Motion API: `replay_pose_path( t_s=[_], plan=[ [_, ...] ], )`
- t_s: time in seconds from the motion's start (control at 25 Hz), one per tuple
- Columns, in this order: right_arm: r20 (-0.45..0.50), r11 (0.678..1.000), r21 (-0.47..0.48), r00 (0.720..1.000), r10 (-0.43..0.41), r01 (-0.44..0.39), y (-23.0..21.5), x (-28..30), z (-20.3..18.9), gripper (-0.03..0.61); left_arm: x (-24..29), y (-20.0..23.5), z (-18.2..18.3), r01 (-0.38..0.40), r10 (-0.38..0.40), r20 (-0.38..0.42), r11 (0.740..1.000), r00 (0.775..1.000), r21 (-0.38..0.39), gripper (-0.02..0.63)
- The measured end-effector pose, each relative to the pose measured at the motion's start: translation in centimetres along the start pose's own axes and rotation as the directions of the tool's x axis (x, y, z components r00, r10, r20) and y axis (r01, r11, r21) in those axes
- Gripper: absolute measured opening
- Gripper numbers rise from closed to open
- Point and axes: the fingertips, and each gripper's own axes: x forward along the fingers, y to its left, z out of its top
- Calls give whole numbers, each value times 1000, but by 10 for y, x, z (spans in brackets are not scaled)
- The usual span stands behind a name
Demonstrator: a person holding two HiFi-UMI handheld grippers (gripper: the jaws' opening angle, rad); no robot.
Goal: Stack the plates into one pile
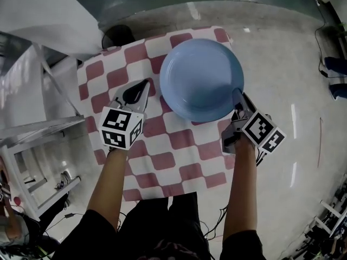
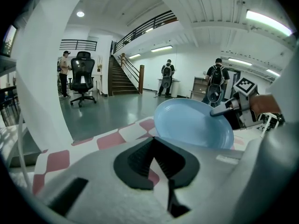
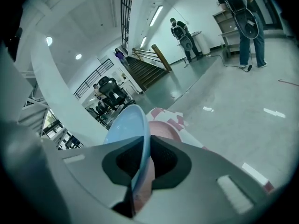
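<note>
A light blue plate [image 1: 200,80] hangs over the far right part of the table with the red and white checked cloth [image 1: 162,150]. My right gripper [image 1: 237,95] is shut on the plate's right rim. In the right gripper view the rim [image 3: 135,139] runs edge-on between the pads of my right gripper [image 3: 142,164]. My left gripper [image 1: 144,84] is shut and holds nothing, just left of the plate and apart from it. The left gripper view shows my left gripper [image 2: 156,160] with closed jaws, the plate [image 2: 191,125] ahead to the right, and the right gripper [image 2: 214,113] on its rim.
A white rack [image 1: 32,161] stands left of the table. A dark round object [image 1: 116,37] sits behind the table's far edge. Grey floor surrounds the table. Far off are a black office chair [image 2: 83,78], stairs and several standing people.
</note>
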Motion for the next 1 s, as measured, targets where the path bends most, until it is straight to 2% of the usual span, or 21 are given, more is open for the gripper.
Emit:
replay_pose_path(
  t_s=[0.44, 1.0],
  plan=[
    [-15, 999, 22, 999, -33, 33, -25, 1, -2, 37, 17, -12, 0, 18, -18, -19, 1000, 1000, 13, -5],
    [-75, 990, -52, 988, -132, 128, -41, 12, -11, 31, 20, -4, -6, 7, -7, -32, 1000, 999, 1, -5]
  ],
)
